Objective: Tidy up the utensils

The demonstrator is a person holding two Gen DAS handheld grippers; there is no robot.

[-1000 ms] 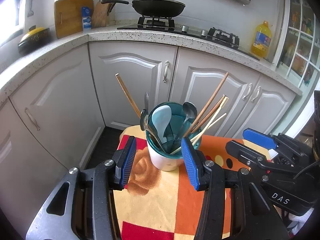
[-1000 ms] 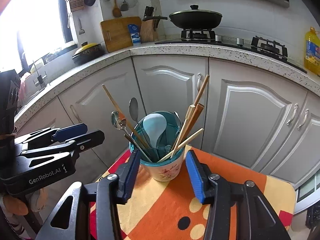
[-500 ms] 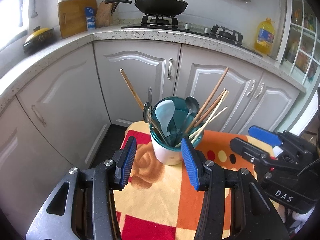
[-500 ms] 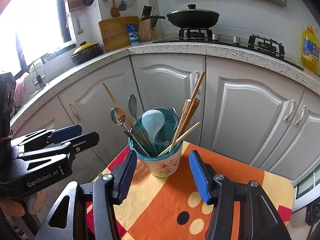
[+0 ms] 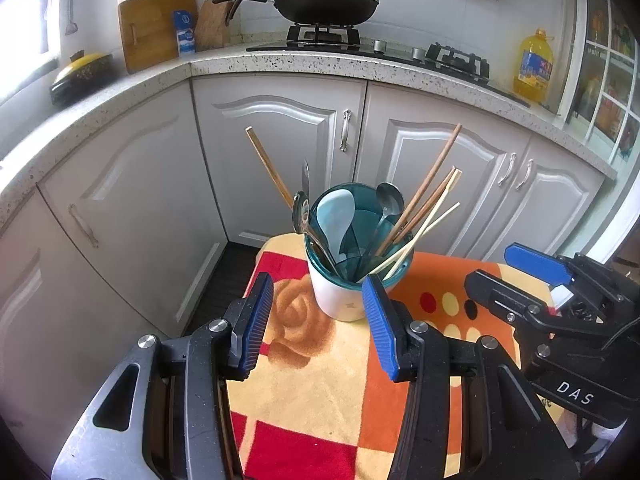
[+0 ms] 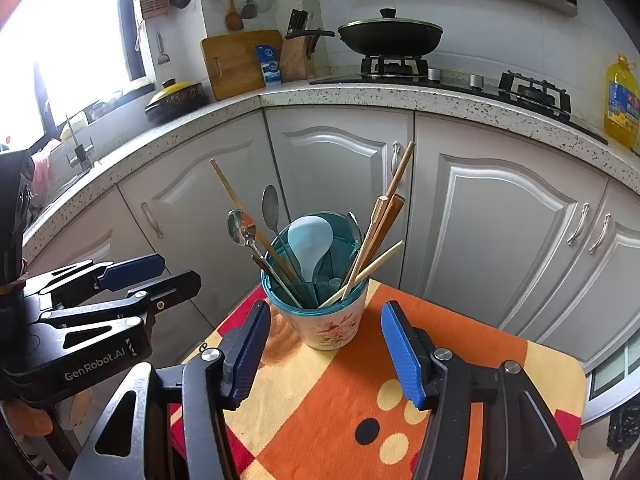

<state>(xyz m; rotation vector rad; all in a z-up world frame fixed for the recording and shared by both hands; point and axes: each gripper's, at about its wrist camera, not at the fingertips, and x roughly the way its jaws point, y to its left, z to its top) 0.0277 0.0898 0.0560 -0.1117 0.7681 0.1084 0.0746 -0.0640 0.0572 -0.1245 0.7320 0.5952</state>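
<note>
Patterned cloth [image 6: 344,400] under utensil cup [image 6: 328,320], near table edge; left tool [image 5: 318,326], right tool [image 6: 322,354] spread, clear of cup.

Splayed chopsticks [image 6: 384,236] and spoons [image 6: 256,240] crowd utensil cup [image 6: 332,320] mouth; cloth [image 6: 460,344] beside cup open.

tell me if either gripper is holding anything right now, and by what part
Nothing is held. The left gripper and right gripper are both open and empty, short of the cup of utensils.
</note>
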